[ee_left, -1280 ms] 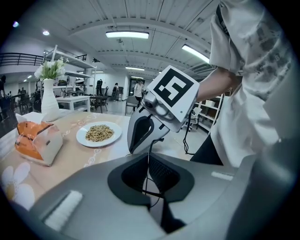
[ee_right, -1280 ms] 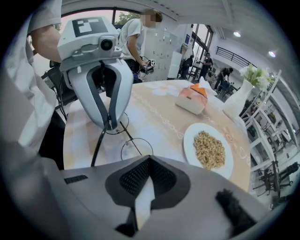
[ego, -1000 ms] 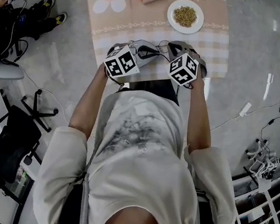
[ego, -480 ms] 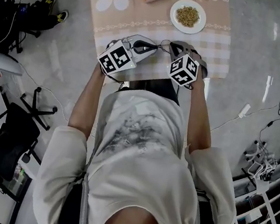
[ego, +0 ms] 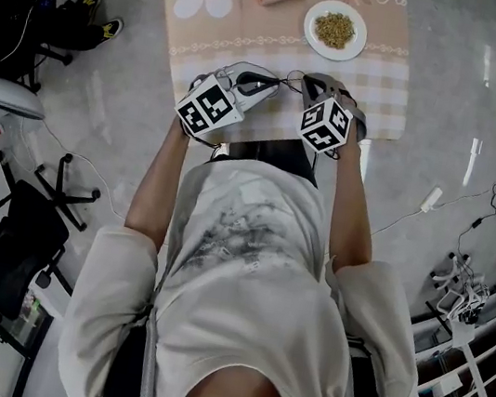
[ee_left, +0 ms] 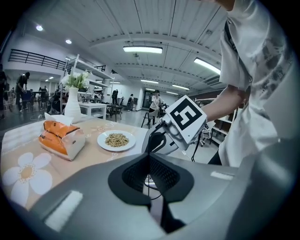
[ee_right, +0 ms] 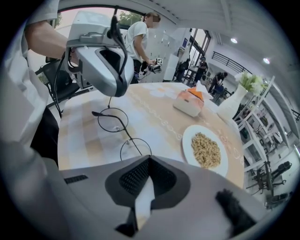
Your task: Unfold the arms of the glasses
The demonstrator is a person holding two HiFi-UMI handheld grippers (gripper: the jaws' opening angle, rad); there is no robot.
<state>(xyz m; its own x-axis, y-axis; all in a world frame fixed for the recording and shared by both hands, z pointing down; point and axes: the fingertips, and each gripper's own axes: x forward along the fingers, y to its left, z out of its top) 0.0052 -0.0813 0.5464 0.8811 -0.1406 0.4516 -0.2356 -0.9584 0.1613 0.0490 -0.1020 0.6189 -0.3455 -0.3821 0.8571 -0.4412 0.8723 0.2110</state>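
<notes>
Lying on the checked tablecloth [ee_right: 154, 117], the glasses [ee_right: 125, 135] show one thin arm crossing both round lenses, so that arm at least appears folded. The left gripper [ee_left: 149, 158] hangs just above the glasses, over the lens farther from the right gripper. Its jaws are pressed together. A thin dark line runs along their seam, and whether this is a wire arm of the glasses cannot be told. The right gripper [ee_right: 149, 158] sits just beside the nearer lens with its jaws closed on nothing.

The step in hand is judged to be the opening of the first arm. It would go best if one gripper steadies the glasses at the bridge or a rim. The other would then take the arm near its tip and swing it outward about the hinge in a flat arc. The wire frame will probably bend under force, so the pinch should be light and kept off the lenses.

Containers: a white plate [ee_right: 188, 140] beyond the glasses holds a low heap of tan grains [ee_right: 206, 150], all inside its rim. An orange tissue box [ee_left: 61, 139], farther beyond the glasses, has a white tissue [ee_left: 55, 118] standing from its slot. A pale vase [ee_left: 72, 107], farthest from the glasses, holds white flowers [ee_left: 77, 79].
</notes>
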